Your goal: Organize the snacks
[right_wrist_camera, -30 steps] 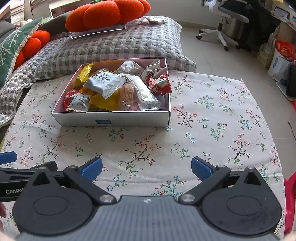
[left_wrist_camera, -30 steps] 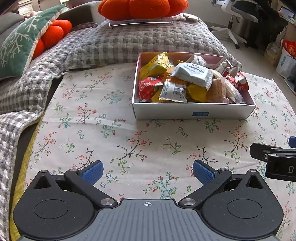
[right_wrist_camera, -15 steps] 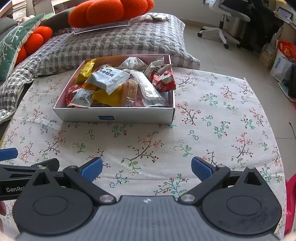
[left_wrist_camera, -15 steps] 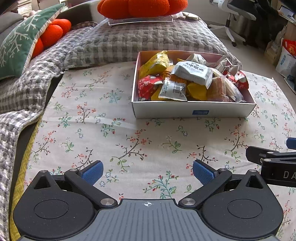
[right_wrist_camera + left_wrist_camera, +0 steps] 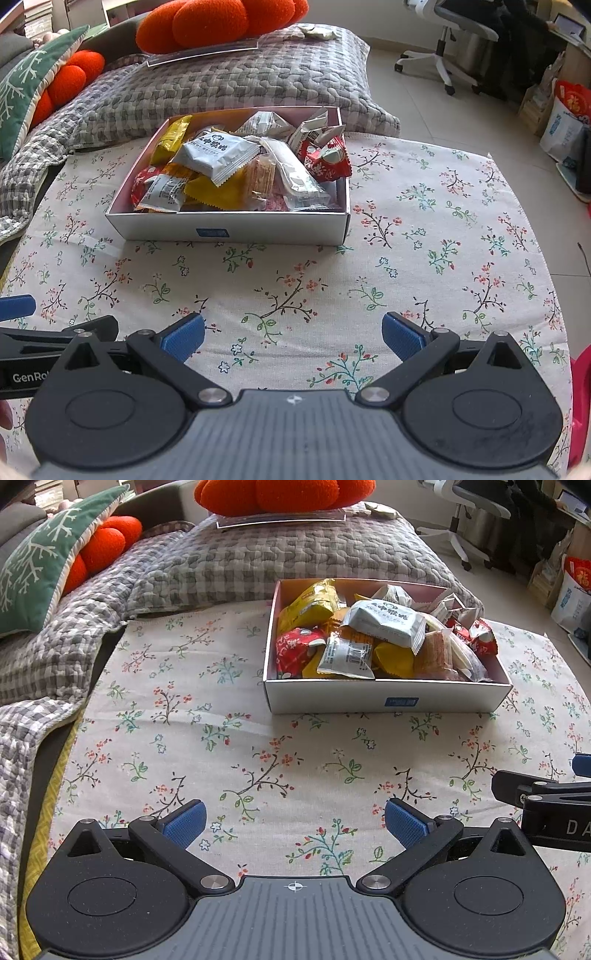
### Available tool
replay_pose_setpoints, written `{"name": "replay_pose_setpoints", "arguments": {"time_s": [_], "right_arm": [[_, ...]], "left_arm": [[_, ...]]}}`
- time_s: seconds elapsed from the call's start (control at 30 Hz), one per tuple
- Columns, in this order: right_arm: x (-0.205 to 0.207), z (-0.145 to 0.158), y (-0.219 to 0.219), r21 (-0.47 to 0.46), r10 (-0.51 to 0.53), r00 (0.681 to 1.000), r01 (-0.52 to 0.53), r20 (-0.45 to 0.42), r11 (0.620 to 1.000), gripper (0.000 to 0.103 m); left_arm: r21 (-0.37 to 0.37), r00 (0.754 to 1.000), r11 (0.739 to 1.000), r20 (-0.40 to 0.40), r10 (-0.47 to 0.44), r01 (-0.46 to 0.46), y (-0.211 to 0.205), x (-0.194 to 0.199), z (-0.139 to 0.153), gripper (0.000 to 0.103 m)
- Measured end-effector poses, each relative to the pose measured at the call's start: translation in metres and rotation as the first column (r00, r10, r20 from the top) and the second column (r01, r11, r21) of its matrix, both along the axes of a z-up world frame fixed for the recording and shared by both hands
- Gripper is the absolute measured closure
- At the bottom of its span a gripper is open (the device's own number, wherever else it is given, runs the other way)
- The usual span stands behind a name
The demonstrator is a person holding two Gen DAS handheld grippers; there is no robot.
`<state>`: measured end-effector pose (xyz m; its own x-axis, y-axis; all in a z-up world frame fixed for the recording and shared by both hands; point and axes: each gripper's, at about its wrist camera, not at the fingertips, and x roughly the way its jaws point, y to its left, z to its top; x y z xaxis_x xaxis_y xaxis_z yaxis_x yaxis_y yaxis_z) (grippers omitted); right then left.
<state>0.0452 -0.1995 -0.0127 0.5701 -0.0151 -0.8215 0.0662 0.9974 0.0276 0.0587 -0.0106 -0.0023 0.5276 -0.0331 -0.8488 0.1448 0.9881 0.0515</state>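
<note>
The left gripper [image 5: 294,821] has its jaws spread wide with nothing between them, only flowered cloth [image 5: 192,716] under the blue pads [image 5: 183,822]. The right gripper [image 5: 293,339] is likewise released and empty, hovering over the same cloth [image 5: 443,229]. The two sit side by side, each showing at the edge of the other's view. Ahead of both jaws, well apart from them, stands a white box [image 5: 388,699] on the cloth, heaped with wrapped snacks [image 5: 384,618]: from the left jaws it lies ahead and a little right, from the right jaws ahead and a little left [image 5: 229,230]. Beyond the box lies a grey checked quilt [image 5: 258,565] with orange cushions [image 5: 284,494] on it.
</note>
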Motion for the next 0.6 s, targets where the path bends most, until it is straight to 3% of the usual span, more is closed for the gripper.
{"name": "replay_pose_setpoints", "arguments": {"time_s": [0.6], "right_arm": [[0.0001,0.0002,0.0011,-0.001,-0.003,1.000,0.003,0.000,1.000,0.001]], "left_arm": [[-0.002,1.000,1.000,-0.006,-0.003,0.003,0.0003,-0.0001,-0.0013,0.000]]}}
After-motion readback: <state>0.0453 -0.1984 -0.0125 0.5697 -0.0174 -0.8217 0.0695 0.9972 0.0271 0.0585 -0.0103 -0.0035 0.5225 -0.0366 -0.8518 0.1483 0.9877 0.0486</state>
